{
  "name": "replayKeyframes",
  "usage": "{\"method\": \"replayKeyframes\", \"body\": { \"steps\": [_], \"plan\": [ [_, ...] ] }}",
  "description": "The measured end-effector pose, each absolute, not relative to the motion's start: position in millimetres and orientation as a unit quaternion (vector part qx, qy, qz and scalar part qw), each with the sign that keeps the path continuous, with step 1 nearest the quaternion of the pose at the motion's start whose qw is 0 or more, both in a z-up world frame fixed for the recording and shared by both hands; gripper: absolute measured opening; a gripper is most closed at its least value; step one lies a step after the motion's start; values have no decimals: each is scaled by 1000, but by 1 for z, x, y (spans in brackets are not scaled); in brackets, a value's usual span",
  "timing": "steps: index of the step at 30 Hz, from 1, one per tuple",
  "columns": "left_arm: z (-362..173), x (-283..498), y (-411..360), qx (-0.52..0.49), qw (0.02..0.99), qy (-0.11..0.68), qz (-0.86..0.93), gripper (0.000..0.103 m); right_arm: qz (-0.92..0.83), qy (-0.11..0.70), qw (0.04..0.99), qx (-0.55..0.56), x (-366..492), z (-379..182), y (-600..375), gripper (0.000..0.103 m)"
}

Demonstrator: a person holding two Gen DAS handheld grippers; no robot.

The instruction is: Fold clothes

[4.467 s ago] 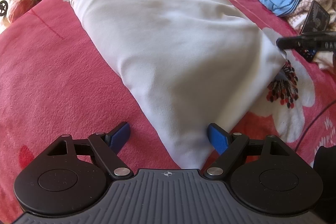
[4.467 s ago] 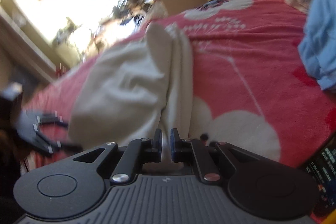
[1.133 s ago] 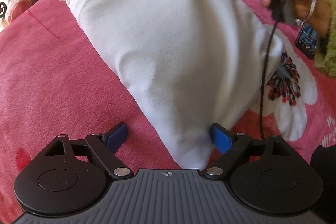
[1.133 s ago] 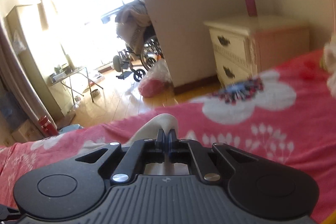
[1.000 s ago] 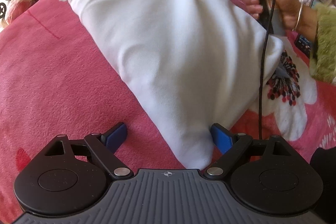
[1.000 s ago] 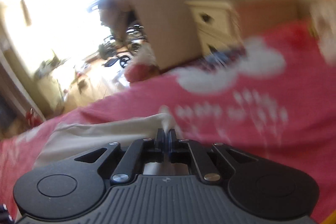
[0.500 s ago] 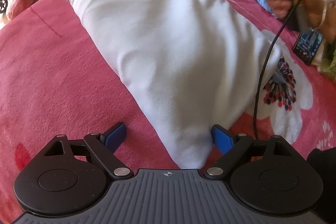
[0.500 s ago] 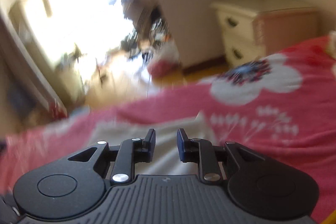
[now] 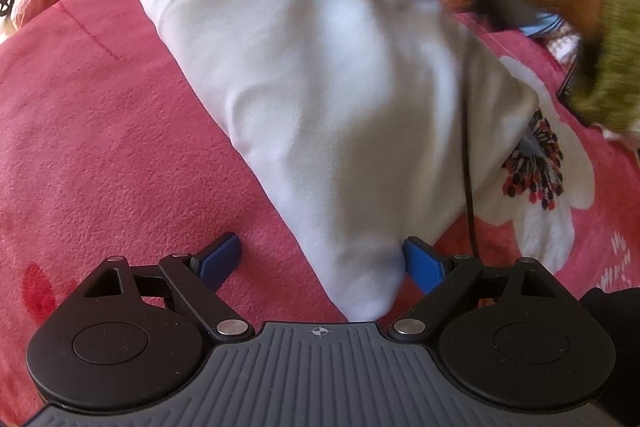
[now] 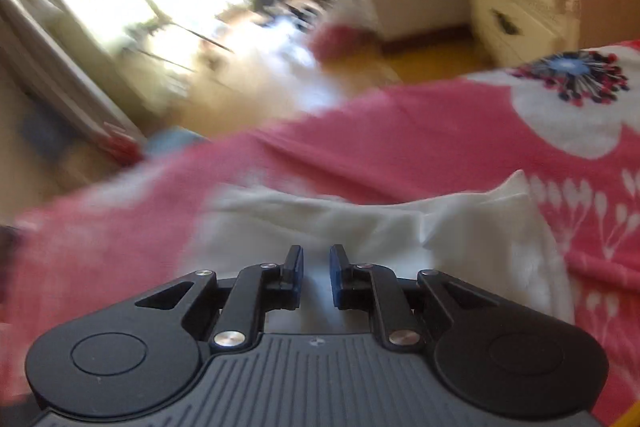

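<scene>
Pink floral blanket (image 9: pixel 100 131); folded white garment (image 9: pixel 328 99) lies diagonally, narrow corner nearest camera

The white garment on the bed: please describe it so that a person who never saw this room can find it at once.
Look at the bed with the pink blanket printed with big white flowers. In the middle of it lies the white garment, folded into a long plain shape, its near corner between the open fingers of the left tool. It is the only plain white cloth there; the cloth behind it is blue.
</scene>
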State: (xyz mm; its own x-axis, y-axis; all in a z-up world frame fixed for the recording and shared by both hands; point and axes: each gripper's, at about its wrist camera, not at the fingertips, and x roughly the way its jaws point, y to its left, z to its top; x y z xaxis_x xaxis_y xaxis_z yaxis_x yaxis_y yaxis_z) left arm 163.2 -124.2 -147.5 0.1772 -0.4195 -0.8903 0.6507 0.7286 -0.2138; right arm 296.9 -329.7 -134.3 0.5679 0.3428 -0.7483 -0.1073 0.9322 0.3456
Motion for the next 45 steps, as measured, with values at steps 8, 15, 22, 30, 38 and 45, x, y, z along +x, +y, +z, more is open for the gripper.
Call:
{"method": "replayKeyframes", "body": {
  "steps": [8,15,22,30,38,45],
  "plan": [
    [-149,163,-123,97,757,538,-359,89,168,440,873,124,301,-99,-312,10],
    [-152,160,-122,100,755,535,-365,90,189,482,842,153,332,-145,-283,0],
    [-147,163,-115,90,750,544,-366,90,173,437,875,115,290,-101,-305,0],
    [-135,161,-113,87,751,559,-340,85,197,447,872,38,183,-71,-305,0],
    [-111,150,-100,84,783,544,-290,84,174,449,875,-51,144,-121,-269,0],
    [-95,155,-102,97,843,447,-281,84,138,392,910,-15,123,-110,-276,0]
  ]
}}
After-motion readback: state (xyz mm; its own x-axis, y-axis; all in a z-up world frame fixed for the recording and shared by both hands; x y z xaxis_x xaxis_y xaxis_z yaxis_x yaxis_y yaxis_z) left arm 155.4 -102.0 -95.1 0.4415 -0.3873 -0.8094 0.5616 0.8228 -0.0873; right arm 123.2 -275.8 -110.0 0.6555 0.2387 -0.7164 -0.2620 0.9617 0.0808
